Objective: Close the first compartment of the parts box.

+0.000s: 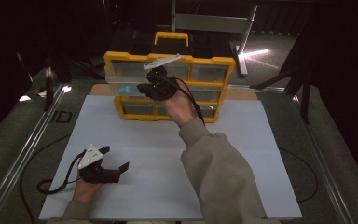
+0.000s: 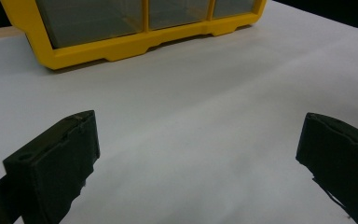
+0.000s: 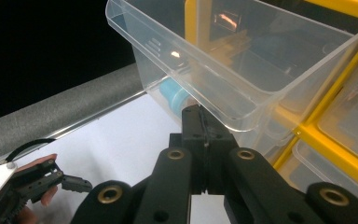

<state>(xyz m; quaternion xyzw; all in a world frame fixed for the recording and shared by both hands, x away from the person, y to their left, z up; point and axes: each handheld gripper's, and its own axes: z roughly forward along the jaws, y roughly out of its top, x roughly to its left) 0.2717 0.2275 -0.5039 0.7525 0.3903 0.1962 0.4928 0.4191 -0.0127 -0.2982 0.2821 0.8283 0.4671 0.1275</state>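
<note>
A yellow parts organizer (image 1: 214, 61) with clear drawers stands at the back of the white sheet (image 1: 242, 154). One clear drawer (image 1: 121, 84) sticks out from its upper left row, and a light blue item (image 1: 126, 88) lies inside it. My right gripper (image 1: 145, 87) is raised in front of the organizer. In the right gripper view its jaws are shut together, tips (image 3: 198, 111) pressed at the clear drawer's (image 3: 242, 60) front lip, beside the light blue item (image 3: 173, 93). My left gripper (image 1: 117, 157) rests low on the sheet at the front left, open and holding nothing (image 2: 200, 154).
A yellow carry handle (image 1: 171, 37) tops the organizer. Metal rails (image 1: 23, 154) run along both table sides, and a black cable (image 1: 51, 186) trails from the left gripper. The organizer's base (image 2: 135, 44) stands ahead of the left jaws across bare sheet.
</note>
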